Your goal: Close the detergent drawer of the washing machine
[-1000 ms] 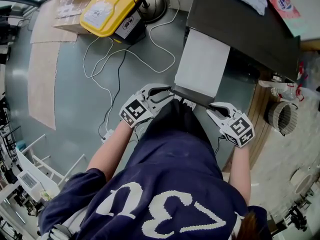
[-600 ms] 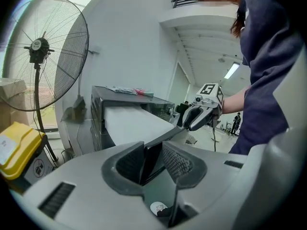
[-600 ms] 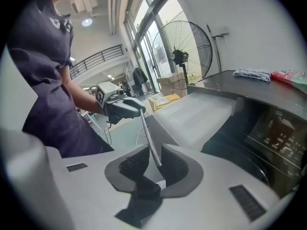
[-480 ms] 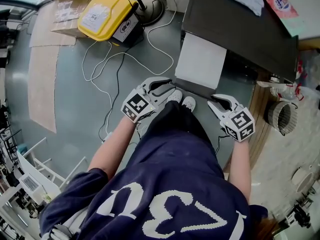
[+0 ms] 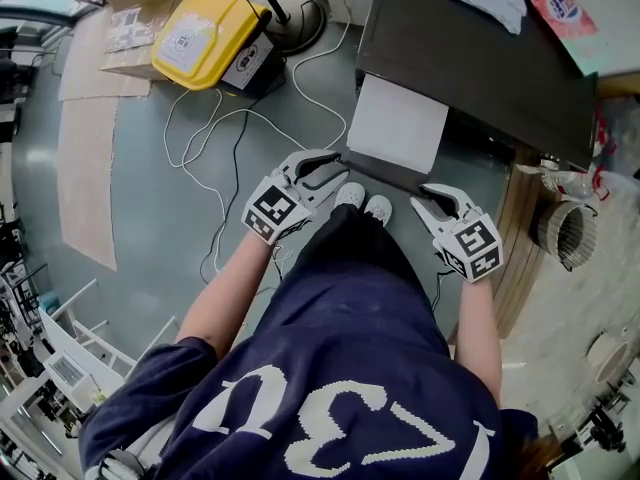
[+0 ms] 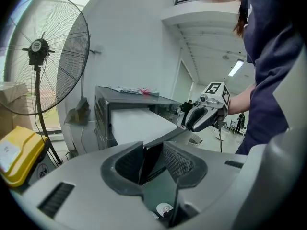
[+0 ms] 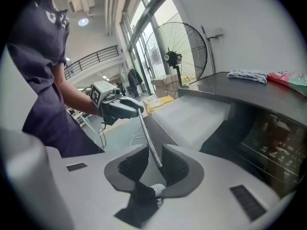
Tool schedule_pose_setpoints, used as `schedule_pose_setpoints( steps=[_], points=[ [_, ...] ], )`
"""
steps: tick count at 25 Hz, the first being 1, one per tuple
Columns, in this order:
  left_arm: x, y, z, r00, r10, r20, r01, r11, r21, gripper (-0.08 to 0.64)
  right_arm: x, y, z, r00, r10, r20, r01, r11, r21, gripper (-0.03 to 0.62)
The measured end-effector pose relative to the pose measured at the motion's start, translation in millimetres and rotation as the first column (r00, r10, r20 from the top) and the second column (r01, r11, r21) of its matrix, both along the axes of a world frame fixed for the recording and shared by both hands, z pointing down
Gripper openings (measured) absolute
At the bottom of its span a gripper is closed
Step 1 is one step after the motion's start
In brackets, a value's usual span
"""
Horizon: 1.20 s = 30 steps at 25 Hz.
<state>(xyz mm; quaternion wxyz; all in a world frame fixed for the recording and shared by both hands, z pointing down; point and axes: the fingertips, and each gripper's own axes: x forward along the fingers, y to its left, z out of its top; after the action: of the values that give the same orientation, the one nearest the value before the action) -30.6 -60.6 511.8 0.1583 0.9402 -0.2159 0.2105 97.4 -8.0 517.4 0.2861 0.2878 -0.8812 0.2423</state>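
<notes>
- Left gripper [image 5: 322,171]: jaws opening, loosely astride the left front corner of the detergent drawer [image 5: 398,123].
- Detergent drawer: further into the washing machine [image 5: 470,53] than a second ago, still protruding.
- Right gripper [image 5: 432,201]: jaws opening, right front edge between them.

One dark washing machine [image 5: 470,53]; one white pulled-out drawer [image 5: 400,123]; two grippers, left gripper [image 5: 335,171], right gripper [image 5: 422,201]; one yellow plastic case [image 5: 195,33]; one black pedestal fan [image 6: 38,47].
</notes>
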Motion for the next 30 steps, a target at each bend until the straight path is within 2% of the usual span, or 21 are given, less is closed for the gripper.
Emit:
schedule_pose_setpoints(
  steps=[7,26,30],
  points=[
    [7.1,-19.4,3.0,0.999,-0.024,-0.029,0.023,0.999,-0.036,0.144,7.8,-21.2,2.1,0.999,0.041,-0.014,-0.040,0.999,0.031,0.107],
    [28.5,-99.4,-3.3,0.996,-0.085,-0.026,0.086,0.996,0.032,0.146,30.6,-103.5,-6.4,0.983,0.179,-0.049,-0.170,0.974,0.150,0.134],
    [31.1,-109.0,-5.4,0.996,-0.093,-0.002,0.093,0.994,0.055,0.146,32.6,-113.3,-8.4,0.977,0.201,-0.068,-0.186,0.966,0.179,0.140]
  ],
)
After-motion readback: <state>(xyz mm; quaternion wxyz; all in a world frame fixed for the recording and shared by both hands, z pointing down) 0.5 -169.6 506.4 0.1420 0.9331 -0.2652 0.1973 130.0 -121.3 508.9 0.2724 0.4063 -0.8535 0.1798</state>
